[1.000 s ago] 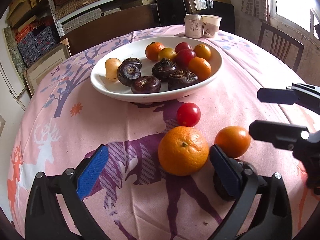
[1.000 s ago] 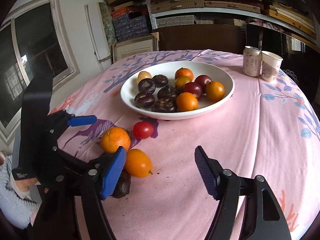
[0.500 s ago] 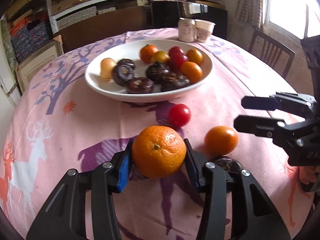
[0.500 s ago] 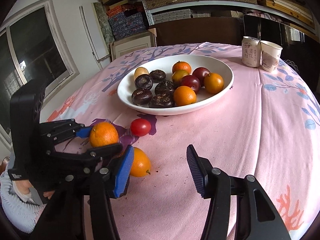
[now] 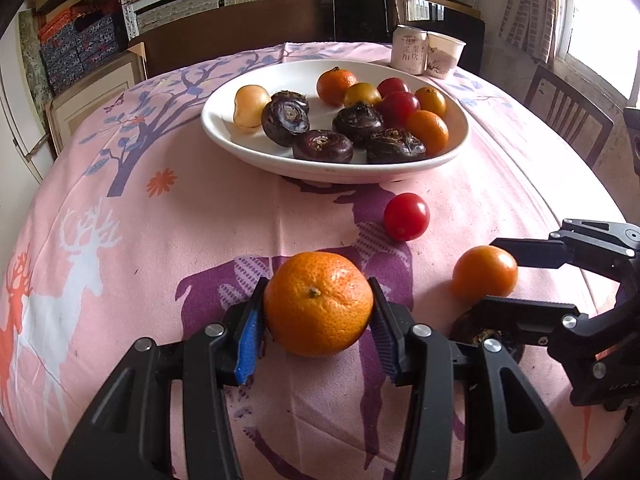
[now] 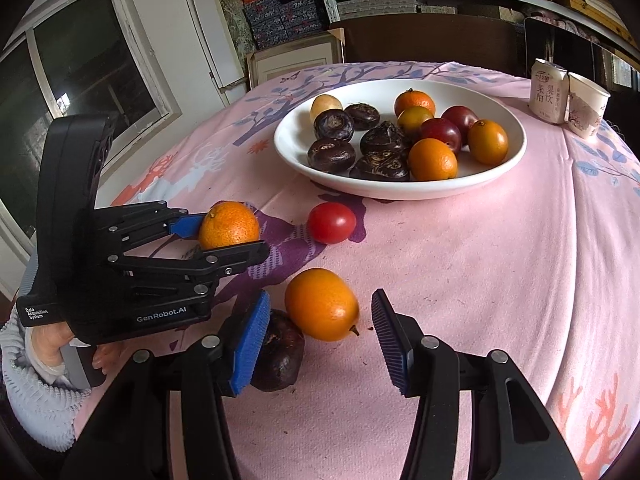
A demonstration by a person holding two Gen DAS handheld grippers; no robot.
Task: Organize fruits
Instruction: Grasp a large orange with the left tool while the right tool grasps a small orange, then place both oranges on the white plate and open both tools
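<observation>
Holding the mandarin point(image 5: 318, 303) in my left gripper point(image 5: 316, 332), I see the bowl point(image 5: 248, 148) straight ahead; right gripper point(image 6: 320, 332) gapes wide around the kumquat point(image 6: 321, 304).

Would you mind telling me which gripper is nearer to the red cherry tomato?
Left. The left gripper, shut on the mandarin, is just beside the cherry tomato; the right gripper sits farther back, open around the kumquat.
</observation>
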